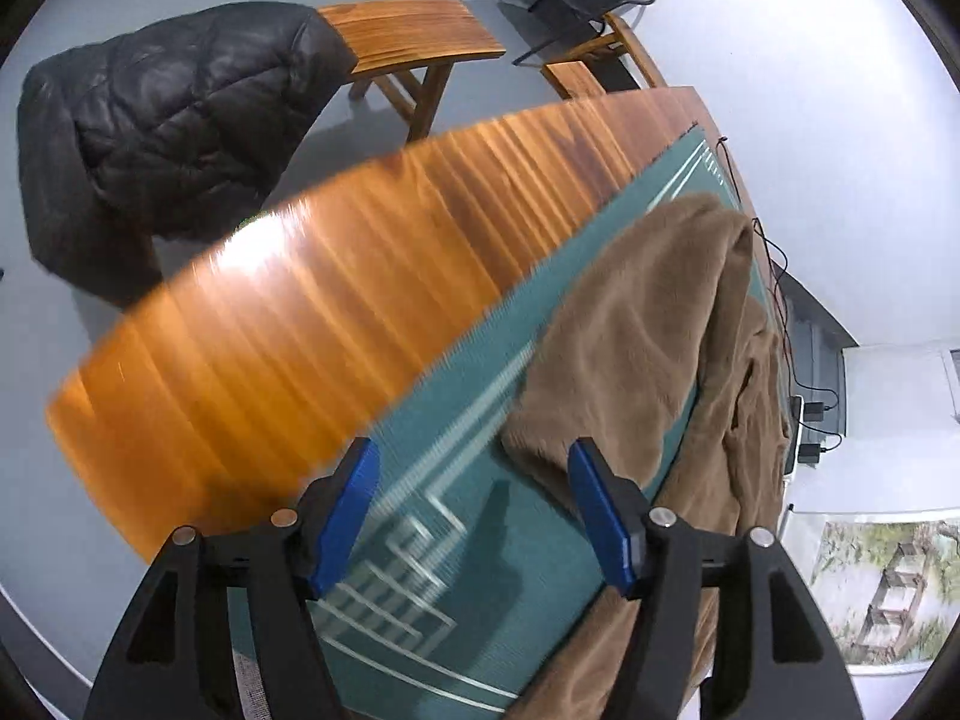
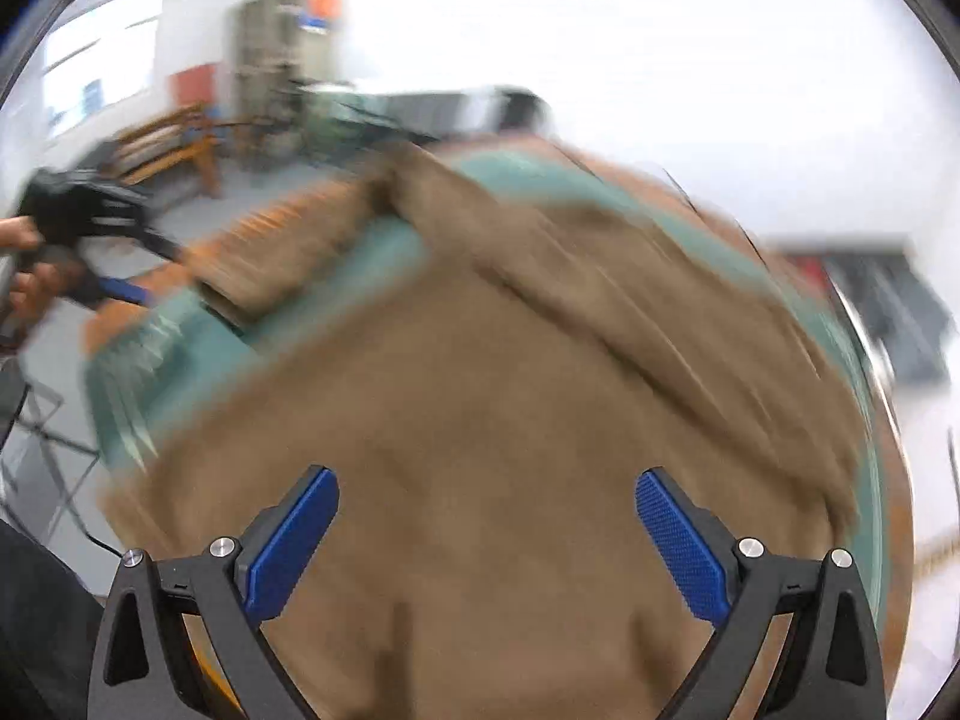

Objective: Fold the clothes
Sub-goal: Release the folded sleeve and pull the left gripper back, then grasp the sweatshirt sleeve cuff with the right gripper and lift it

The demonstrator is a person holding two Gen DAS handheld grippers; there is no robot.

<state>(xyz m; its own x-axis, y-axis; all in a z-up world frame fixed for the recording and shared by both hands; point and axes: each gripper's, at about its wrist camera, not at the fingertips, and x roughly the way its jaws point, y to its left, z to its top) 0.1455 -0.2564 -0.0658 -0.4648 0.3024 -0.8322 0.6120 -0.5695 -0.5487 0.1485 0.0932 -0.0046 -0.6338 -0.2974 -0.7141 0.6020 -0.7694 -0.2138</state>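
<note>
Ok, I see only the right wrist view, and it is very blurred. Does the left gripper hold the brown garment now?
Observer: No. The left gripper is open and empty above the green mat; a corner of the brown garment lies just past one fingertip.
Operator: Is there other clothing nearby?
Observer: Yes. A black padded jacket is draped over a wooden bench beyond the table.

Brown fleece garment [image 1: 648,324]; green white-lined mat [image 1: 480,540]; orange striped table [image 1: 300,312].
</note>
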